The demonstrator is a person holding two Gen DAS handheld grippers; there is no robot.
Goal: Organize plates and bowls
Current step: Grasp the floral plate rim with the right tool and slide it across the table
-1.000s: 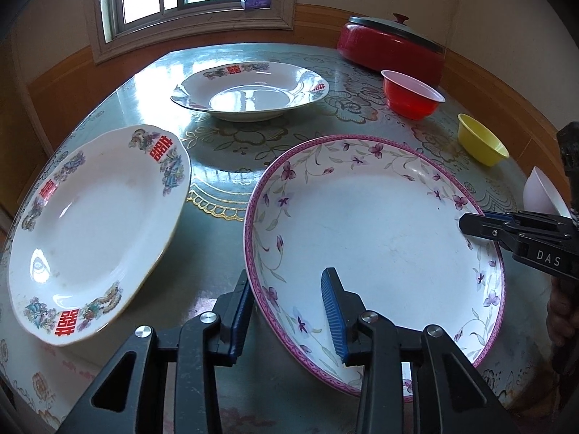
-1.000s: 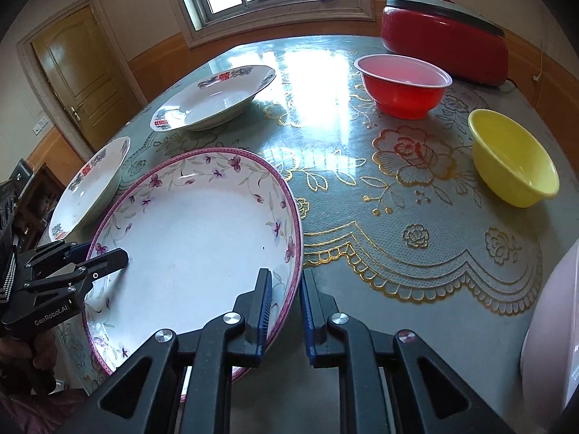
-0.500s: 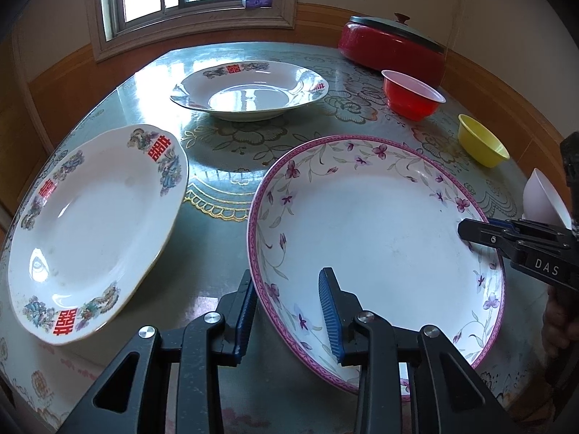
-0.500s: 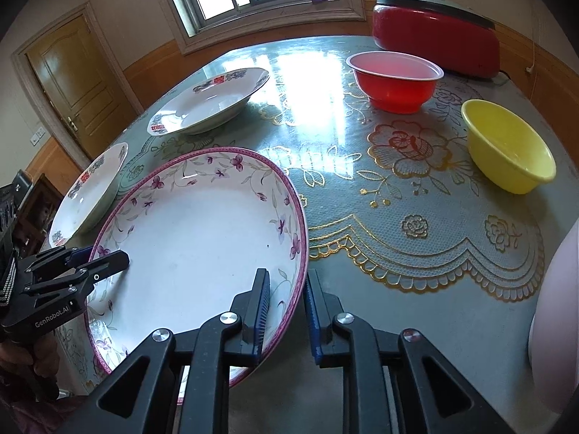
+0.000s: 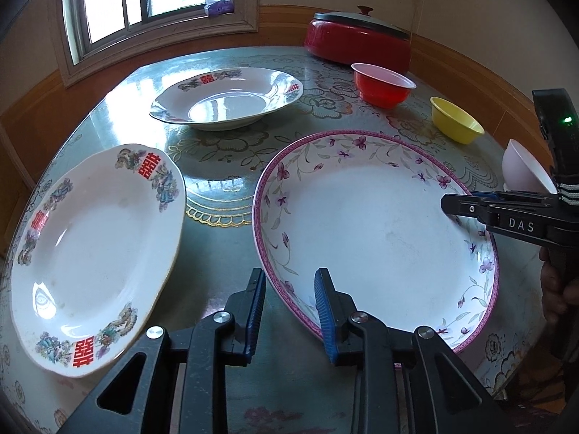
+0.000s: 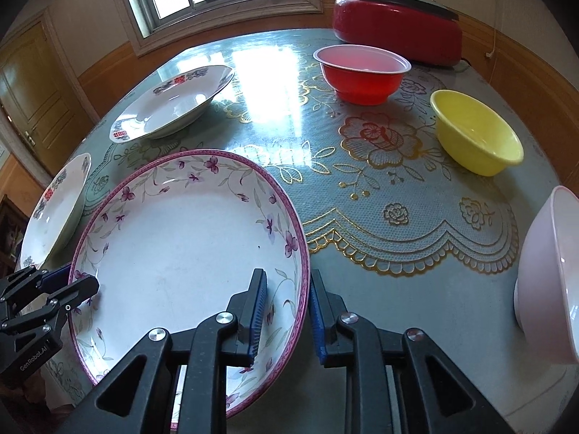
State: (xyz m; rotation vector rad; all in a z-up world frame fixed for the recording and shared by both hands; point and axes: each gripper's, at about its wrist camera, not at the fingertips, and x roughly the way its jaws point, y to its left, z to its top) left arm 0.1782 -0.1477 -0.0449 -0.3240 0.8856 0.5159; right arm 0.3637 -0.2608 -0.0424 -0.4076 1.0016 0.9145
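The big plate point(image 5: 376, 231) is white with a pink-purple rim band and small purple flowers on thin green stems. Two other plates point(image 5: 94, 253) point(image 5: 228, 97) are white with red double-happiness characters and multicoloured dragon-like motifs on the rim. The bowls are red point(image 6: 362, 74), yellow point(image 6: 476, 132) and pale pink point(image 6: 550, 275). The tablecloth point(image 6: 398, 224) is grey-green with gold floral outlines and a scalloped gold border. The cooker point(image 6: 396, 34) is red with a dark lid. The gripper pads point(image 5: 324, 311) are blue on black.
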